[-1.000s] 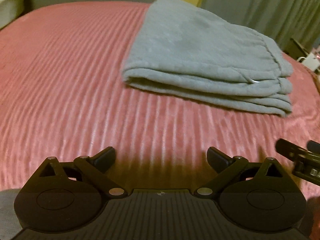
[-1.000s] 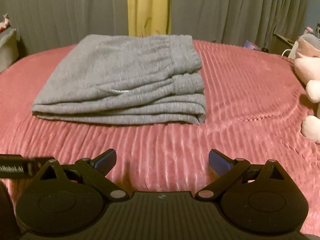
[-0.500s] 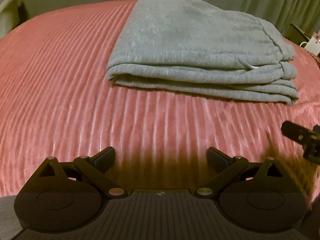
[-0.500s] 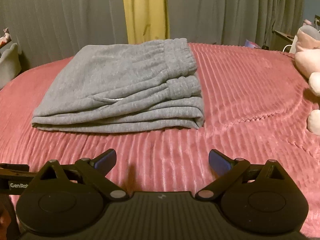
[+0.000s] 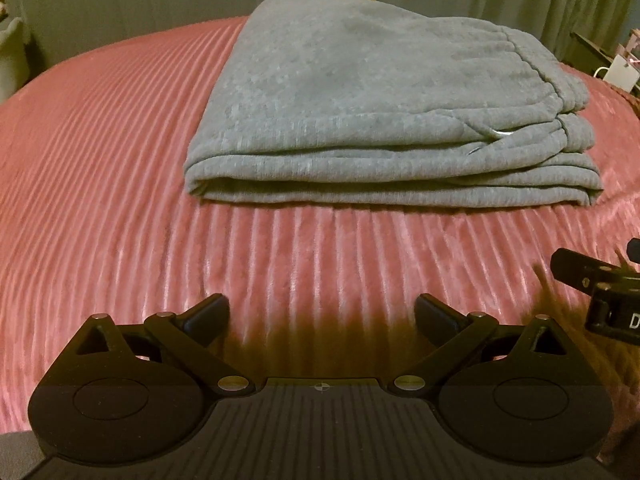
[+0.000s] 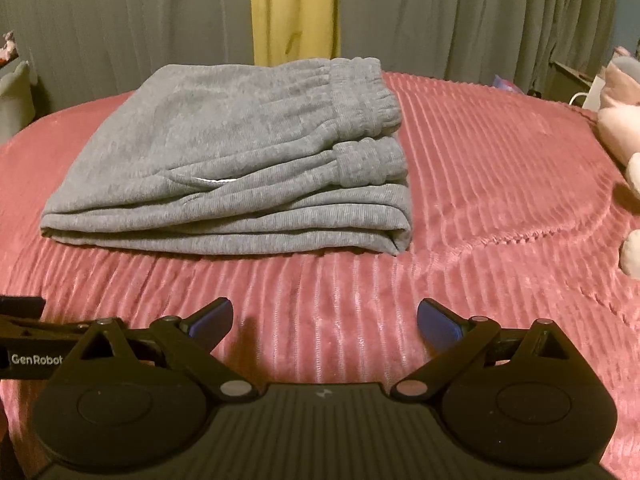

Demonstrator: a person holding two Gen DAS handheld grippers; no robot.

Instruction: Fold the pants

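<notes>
Grey pants [image 5: 384, 120] lie folded in a layered stack on the pink ribbed bedspread [image 5: 100, 168], toward its far edge, waistband to the right. Left gripper [image 5: 322, 314] and right gripper [image 6: 324, 320] sit near the bedspread's near edge, apart from the pants, jaws spread wide, holding nothing.

Each black claw [image 5: 322, 320] [image 6: 324, 322] has round hubs, silver pivot screws, ribbed deck and blue-tinted fingertips [image 6: 434, 322].
</notes>
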